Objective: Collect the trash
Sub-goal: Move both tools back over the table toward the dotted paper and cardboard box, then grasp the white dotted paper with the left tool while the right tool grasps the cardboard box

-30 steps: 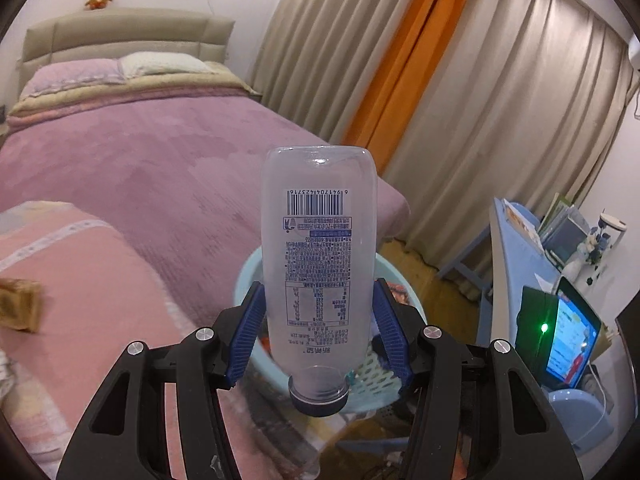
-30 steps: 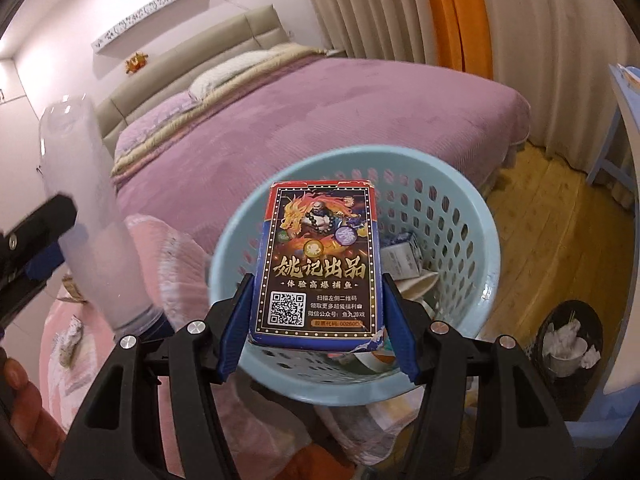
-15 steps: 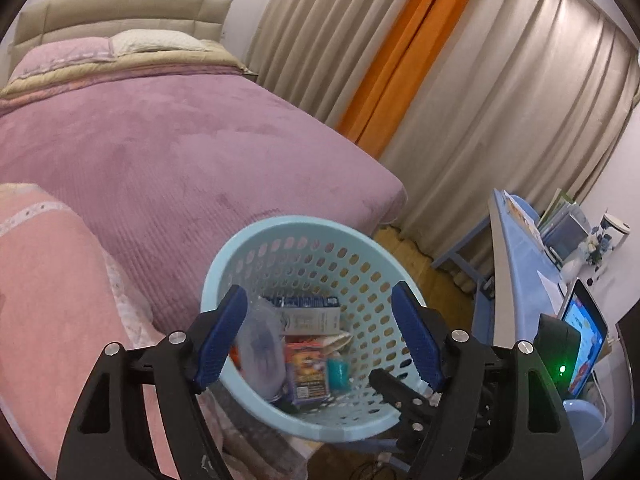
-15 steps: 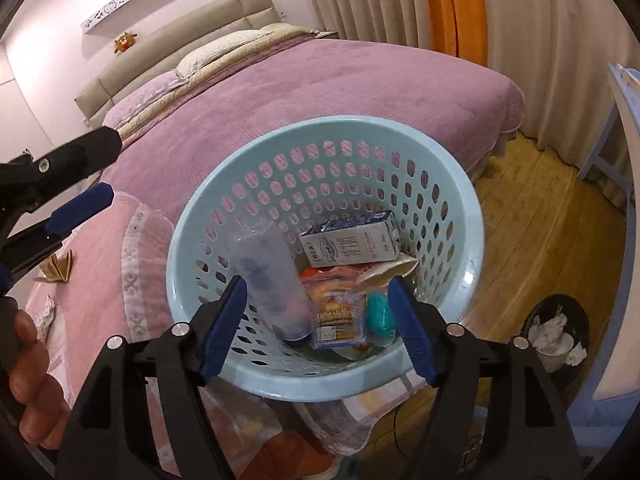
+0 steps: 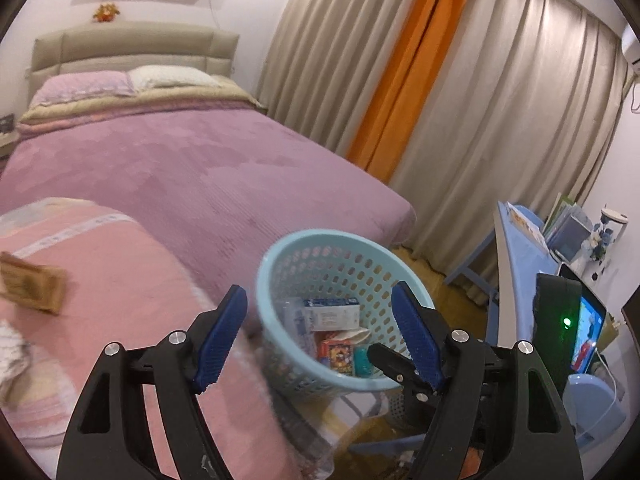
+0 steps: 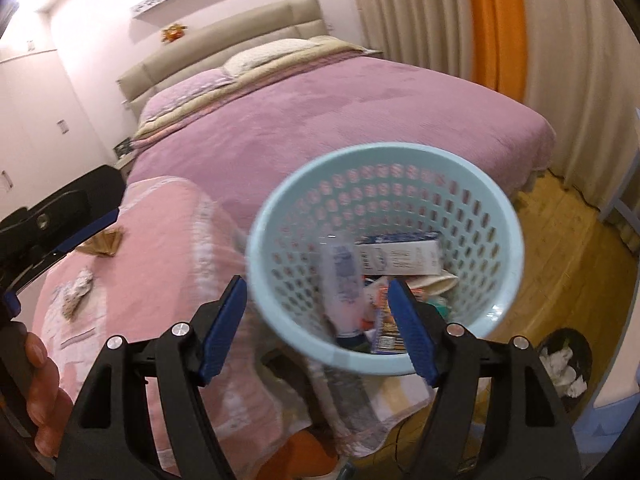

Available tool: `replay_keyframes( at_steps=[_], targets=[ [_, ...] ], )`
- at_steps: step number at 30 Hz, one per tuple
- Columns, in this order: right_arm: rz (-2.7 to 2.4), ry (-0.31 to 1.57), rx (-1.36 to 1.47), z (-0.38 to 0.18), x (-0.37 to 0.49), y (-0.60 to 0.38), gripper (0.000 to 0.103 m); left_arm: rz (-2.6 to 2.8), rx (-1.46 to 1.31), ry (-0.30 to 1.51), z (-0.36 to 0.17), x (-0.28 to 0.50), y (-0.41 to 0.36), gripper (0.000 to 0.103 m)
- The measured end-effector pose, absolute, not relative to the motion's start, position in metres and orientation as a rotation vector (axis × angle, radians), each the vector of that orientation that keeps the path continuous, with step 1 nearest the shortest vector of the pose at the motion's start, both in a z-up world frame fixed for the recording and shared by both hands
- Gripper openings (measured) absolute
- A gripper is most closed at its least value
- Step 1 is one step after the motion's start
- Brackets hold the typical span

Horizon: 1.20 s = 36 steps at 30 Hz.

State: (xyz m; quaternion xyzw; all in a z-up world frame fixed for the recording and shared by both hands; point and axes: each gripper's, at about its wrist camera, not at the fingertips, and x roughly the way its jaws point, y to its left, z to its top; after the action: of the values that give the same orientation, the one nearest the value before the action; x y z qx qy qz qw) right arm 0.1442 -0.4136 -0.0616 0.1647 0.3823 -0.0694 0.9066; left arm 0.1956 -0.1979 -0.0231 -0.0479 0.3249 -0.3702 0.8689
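Trash is mostly in the light-blue basket [image 5: 280, 264] now, which stands off the bed's foot corner, just beside the pink blanket [image 5: 120, 272].

Left wrist view: left gripper [image 5: 320, 336] is wide apart w/ nothing between the pads. A sec ago it clamped the clear bottle [image 5: 294, 320] upside down; that bottle now lies in the basket next to a white carton [image 5: 332, 316] and the red card box [image 5: 338, 354]. A brown wrapper [image 5: 32, 288] lies on the blanket at left, blurred, and a white crumpled bit [image 5: 12, 356] below it.

Right wrist view: right gripper [image 6: 318, 328] also spread wide, empty; it held the card box a sec ago, now dropped in. Basket rim [image 6: 256, 248] sits right ahead, bottle [image 6: 340, 280] leaning inside, blurry from motion. Brown wrapper [image 6: 104, 242] and crumpled tissue [image 6: 76, 296] lie on the blanket, well apart from the basket.

Meaning: both drops look done, both claws free. Prob next is going back to the blanket for those two leftovers.
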Motion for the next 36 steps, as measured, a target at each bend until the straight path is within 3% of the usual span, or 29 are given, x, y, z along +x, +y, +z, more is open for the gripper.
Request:
replay_keyframes(
  at_steps=[14,24,28,31,36],
  targets=[
    [0.058,0.774,0.206,-0.039,0.169,-0.307,0.069,-0.515,-0.128,0.588,-0.006,0.175,-0.055,0.073],
    [0.192,0.813,0.220,-0.047,0.195,-0.251,0.069,-0.408,-0.111,0.696,-0.043,0.190,0.020,0.074],
    [0.210,0.819,0.196,-0.047,0.205,-0.232,0.069,-0.407,-0.067,0.751,-0.059,0.199,0.023,0.072],
    [0.221,0.820,0.186,-0.046,0.210,-0.225,0.069,-0.425,-0.043,0.789,-0.069,0.205,0.019,0.063],
    [0.229,0.828,0.161,-0.048,0.221,-0.216,0.069,-0.409,-0.004,0.824,-0.084,0.215,0.012,0.057]
  ],
)
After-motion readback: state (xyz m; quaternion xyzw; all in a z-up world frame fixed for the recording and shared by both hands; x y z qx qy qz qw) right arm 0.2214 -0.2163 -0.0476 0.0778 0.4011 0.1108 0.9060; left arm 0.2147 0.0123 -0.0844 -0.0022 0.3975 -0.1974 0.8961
